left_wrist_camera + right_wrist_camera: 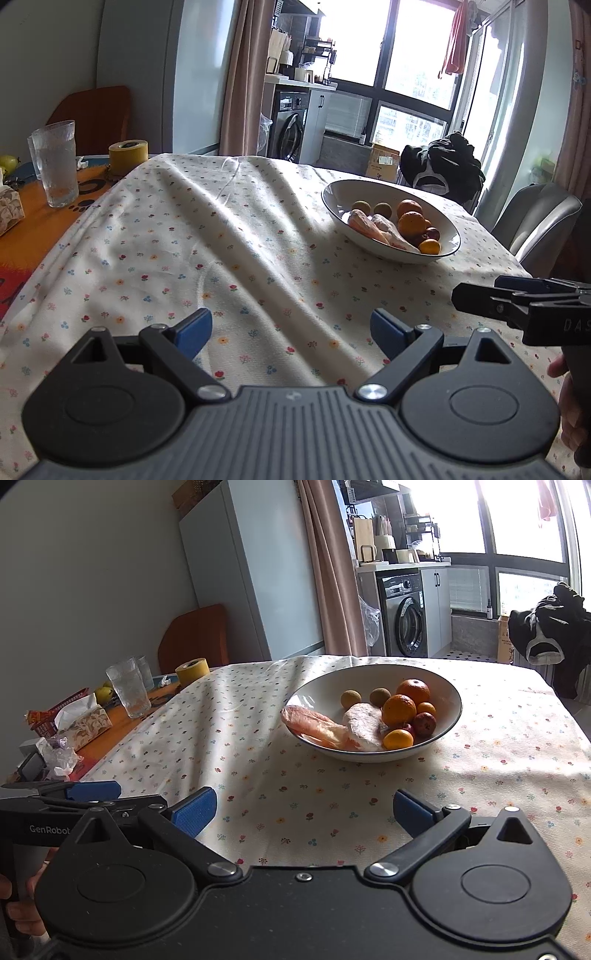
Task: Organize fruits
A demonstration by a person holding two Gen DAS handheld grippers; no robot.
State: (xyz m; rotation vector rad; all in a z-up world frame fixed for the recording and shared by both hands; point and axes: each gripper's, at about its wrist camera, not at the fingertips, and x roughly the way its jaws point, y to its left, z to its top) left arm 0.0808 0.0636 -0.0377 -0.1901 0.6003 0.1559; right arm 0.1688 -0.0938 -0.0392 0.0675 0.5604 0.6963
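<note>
My left hand-held gripper [291, 334] hovers above the tabletop [221, 258] with its blue fingers [194, 332] spread wide, and nothing is between them. My right hand-held gripper [305, 814] is also spread wide and empty, low over the flowered cloth [332, 794] that covers the tabletop. In the left wrist view the right hand-held gripper shows only as a black body at the right edge, just beside my left one.

The fruits are all inside a white bowl [448, 692] with a dark rim, which stands on the cloth on the far side, ahead of both hand-held grippers and well apart from them. In the bowl I see two oranges [399, 709], one behind the other, touching. Near them at the front lies a small yellow-orange fruit [398, 739], and beside it a dark red fruit [424, 723]. At the far side of the bowl are two small brownish round fruits [351, 698], close together. On the left part of the bowl lie two pale wrapped pieces [364, 727]; what they are I cannot tell.

To the far left, where the cloth ends, an orange surface carries a clear glass [128, 688], a yellow tape roll [192, 672] and a tissue box [86, 723]. A green-yellow fruit [103, 694] lies there behind the glass.
</note>
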